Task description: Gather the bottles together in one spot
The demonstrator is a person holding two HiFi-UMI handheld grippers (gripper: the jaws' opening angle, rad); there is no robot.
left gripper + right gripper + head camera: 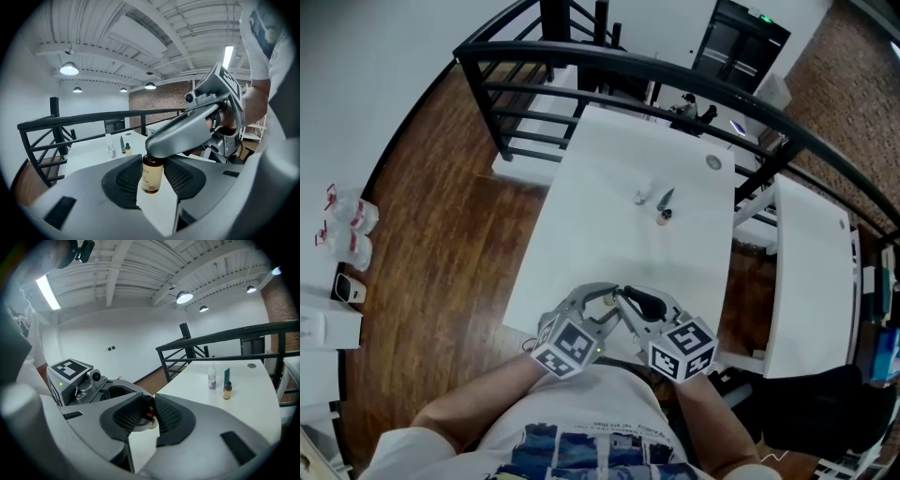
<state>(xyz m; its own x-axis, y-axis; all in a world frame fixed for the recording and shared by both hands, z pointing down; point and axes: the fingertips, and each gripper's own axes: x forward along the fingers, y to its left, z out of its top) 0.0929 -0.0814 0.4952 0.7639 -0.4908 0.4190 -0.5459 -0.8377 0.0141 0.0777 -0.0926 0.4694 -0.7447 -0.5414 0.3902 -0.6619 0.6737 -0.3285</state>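
Both grippers meet at the near edge of the white table (pixel 609 159), tight against the person's body. The amber bottle (pixel 152 174) stands upright between the pads of the left gripper (pixel 153 187), which seem to press on its body from both sides. The right gripper (pixel 149 411) comes in from above and across, its jaws drawn fully together on the bottle's dark cap. So there are two holds on one small bottle. I cannot tell whether its base rests on the table or hangs free. Far up the table stand a clear bottle (pixel 642 196), a dark green one (pixel 666 198) and a small amber dropper (pixel 664 216), close together and probably the gathering spot. Risks as I judge them: if the hands drift apart, the cap may twist loose or the bottle get levered askew. If the left lets go, the bottle hangs by its cap alone, a narrow hold, and could swing or slip. This close to the edge, a drop likely means the floor. Set down carelessly later, it could topple the crowded trio.
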